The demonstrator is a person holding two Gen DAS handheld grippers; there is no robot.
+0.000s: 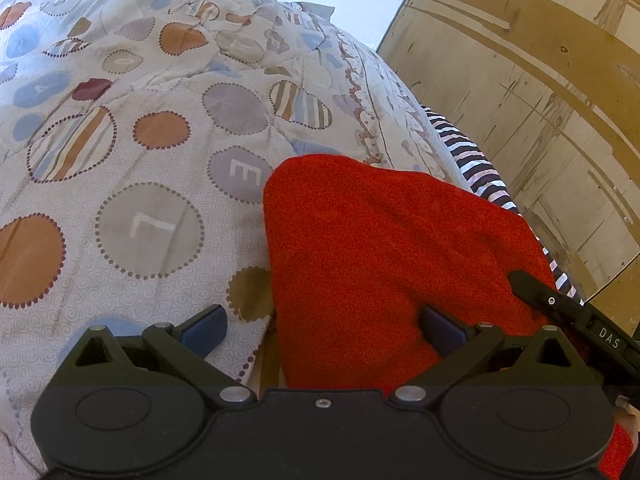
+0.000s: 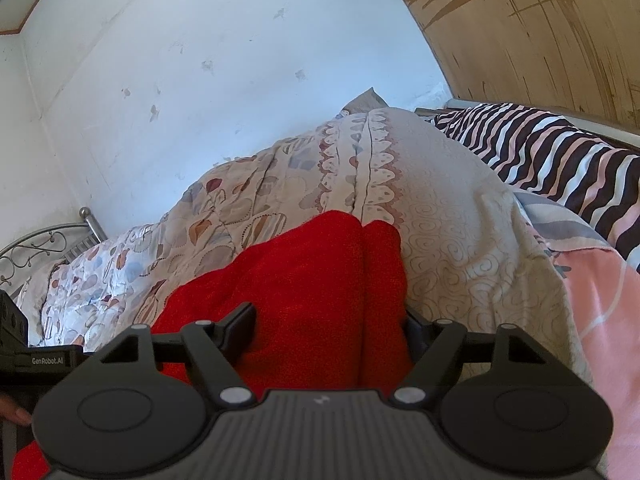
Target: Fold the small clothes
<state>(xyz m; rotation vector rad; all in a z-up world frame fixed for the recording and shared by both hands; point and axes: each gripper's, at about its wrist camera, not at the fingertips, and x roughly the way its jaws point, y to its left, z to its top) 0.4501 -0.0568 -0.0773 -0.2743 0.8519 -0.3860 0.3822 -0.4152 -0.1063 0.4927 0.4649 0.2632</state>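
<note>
A red fleecy garment [image 1: 392, 264] lies on a patterned quilt [image 1: 132, 152] spread over a bed, close to the bed's right edge. In the right wrist view the same red cloth [image 2: 312, 292] shows a lengthwise crease, with one thick part beside a narrower one, and it reaches back under the tool.

The left gripper [image 1: 324, 326] is held low over the near edge of the garment, pointing forward along the bed. Its jaws stand wide apart: the left blue pad sits over the quilt, the right one over the red cloth, and nothing is pinched between them. The tip of the other tool shows at the right of this view, over the garment's far side.

The right gripper [image 2: 330, 326] also points forward and is tilted slightly down. Its jaws are spread, with the red cloth bunched up between them; the left finger presses against the fabric, the right finger is partly hidden behind it, so whether it pinches the cloth cannot be told.

Beyond the quilt lie a striped pillow [image 2: 552, 156], a pink sheet [image 2: 608, 300], a white wall [image 2: 224, 80], a wooden panel [image 1: 532, 92] and a metal bed frame [image 2: 44, 242].
</note>
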